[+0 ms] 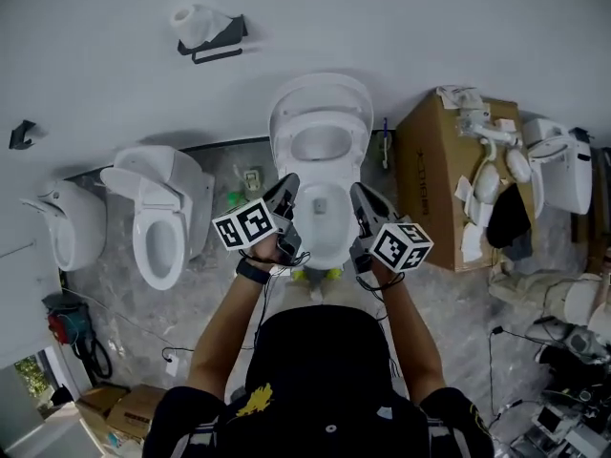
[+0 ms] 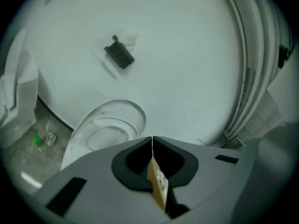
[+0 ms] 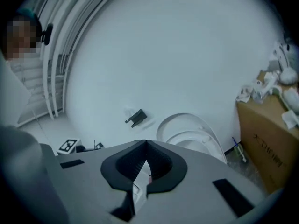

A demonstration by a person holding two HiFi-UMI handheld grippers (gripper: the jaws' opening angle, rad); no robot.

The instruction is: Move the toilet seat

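A white toilet stands against the wall in the middle of the head view. Its seat and lid are raised and lean back on the wall. The seat also shows in the left gripper view as an oval ring, and in the right gripper view. My left gripper hovers at the bowl's left side and my right gripper at its right side. Both are shut with their tips touching and nothing between them. Neither gripper touches the seat.
A toilet-paper holder hangs on the wall above the toilet. A second toilet and another white fixture stand at the left. A cardboard box with white parts on top stands at the right. Cables lie on the floor.
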